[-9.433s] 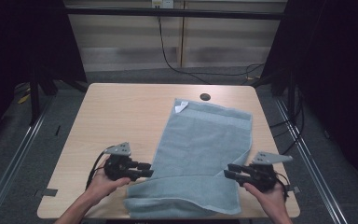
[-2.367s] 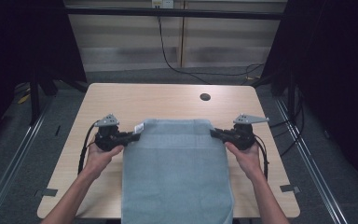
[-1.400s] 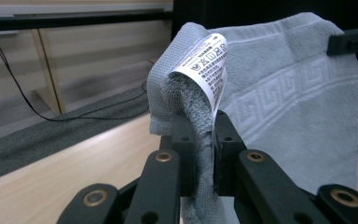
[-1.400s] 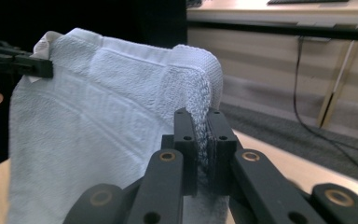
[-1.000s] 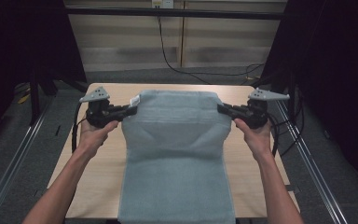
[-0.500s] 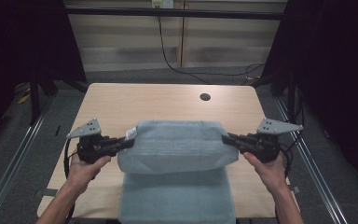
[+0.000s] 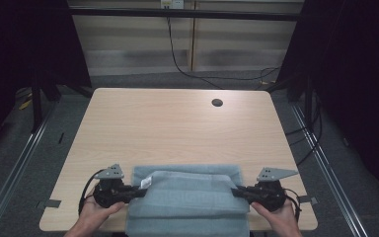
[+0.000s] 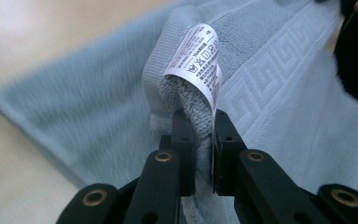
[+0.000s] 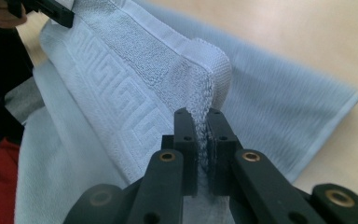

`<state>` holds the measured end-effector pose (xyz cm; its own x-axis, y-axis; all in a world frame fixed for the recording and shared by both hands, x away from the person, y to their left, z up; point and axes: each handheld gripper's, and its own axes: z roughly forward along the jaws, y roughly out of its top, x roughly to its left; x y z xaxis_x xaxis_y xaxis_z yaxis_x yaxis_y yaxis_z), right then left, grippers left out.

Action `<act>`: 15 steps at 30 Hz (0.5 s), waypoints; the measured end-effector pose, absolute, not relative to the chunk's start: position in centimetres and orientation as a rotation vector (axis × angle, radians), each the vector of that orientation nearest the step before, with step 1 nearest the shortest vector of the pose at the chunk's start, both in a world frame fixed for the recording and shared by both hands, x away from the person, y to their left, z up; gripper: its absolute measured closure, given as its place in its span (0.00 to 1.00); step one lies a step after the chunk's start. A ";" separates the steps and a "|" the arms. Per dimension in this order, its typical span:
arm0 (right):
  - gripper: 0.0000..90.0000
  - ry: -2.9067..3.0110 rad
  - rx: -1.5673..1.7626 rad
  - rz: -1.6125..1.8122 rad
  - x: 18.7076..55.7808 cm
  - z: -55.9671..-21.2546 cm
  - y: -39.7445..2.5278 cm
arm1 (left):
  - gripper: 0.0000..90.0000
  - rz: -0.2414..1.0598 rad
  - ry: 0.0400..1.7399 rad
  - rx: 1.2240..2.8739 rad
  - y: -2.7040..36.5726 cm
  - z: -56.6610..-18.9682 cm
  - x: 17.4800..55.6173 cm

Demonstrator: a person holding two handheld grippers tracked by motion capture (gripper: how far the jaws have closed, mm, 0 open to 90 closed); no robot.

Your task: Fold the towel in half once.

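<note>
Here, at the table's near edge, a pale blue towel (image 7: 190, 202) lies folded, its lower part hanging over that edge between the person's two hands. The left gripper (image 7: 137, 190) is clamped on the towel's left corner; in the left gripper view its jaws are pressed together on a bunched fold of terry, with a white care label (image 8: 200, 56) curling up just above them. The right gripper (image 7: 238, 191) is likewise closed on the towel's right corner, the cloth pinched between its black jaws. The held hem, with its woven key-pattern band (image 9: 116, 88), spans from one gripper to the other. Beyond the towel, the wooden table (image 7: 177, 128) stretches bare to a round cable hole (image 7: 217, 102) near its far edge.
</note>
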<state>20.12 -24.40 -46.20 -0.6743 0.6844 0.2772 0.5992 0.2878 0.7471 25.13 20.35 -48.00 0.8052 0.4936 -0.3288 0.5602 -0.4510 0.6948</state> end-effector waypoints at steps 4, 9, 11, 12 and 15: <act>0.94 2.475 1.243 1.339 19.4 -47.6 -24.3 | 0.91 -0.147 0.775 2.132 21.0 -48.9 24.0; 0.94 2.529 1.252 1.261 18.7 -48.7 -23.5 | 0.91 -0.162 0.760 2.171 20.9 -49.6 23.7; 0.94 2.549 1.264 1.245 19.0 -49.2 -23.4 | 0.91 -0.161 0.759 2.171 20.9 -49.6 23.8; 0.94 2.541 1.264 1.234 19.1 -49.2 -23.4 | 0.91 -0.147 0.755 2.178 20.8 -49.6 23.9; 0.95 2.532 1.244 1.214 19.6 -49.5 -23.1 | 0.92 -0.084 0.764 2.194 20.4 -49.6 24.8</act>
